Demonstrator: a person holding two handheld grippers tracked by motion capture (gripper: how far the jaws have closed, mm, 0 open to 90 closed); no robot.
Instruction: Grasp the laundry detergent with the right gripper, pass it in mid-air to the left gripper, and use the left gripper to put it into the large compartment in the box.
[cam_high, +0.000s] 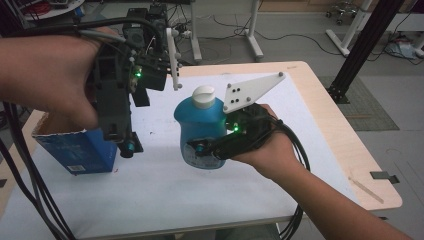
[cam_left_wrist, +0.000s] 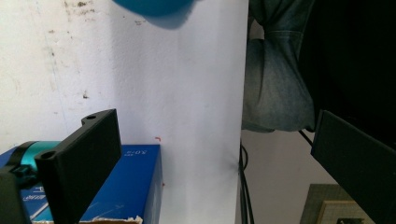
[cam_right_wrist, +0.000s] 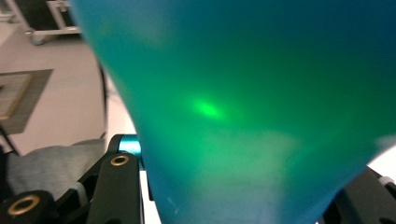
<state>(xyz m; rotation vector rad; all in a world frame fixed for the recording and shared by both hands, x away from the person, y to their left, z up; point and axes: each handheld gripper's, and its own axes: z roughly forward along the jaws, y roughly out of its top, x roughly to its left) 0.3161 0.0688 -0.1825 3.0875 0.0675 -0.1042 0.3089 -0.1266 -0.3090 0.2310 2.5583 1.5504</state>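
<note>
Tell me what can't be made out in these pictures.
- Blue bottle: its label side and base are covered by the right tool in the high view; in the right gripper view it's a close blur.
- Blue box: its contents are hidden by the left tool and hand.
- Box print: too small in the left gripper view.

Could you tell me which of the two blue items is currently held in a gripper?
The blue bottle with the white cap, clamped by the right gripper. The blue box stands untouched under the open left gripper.
</note>
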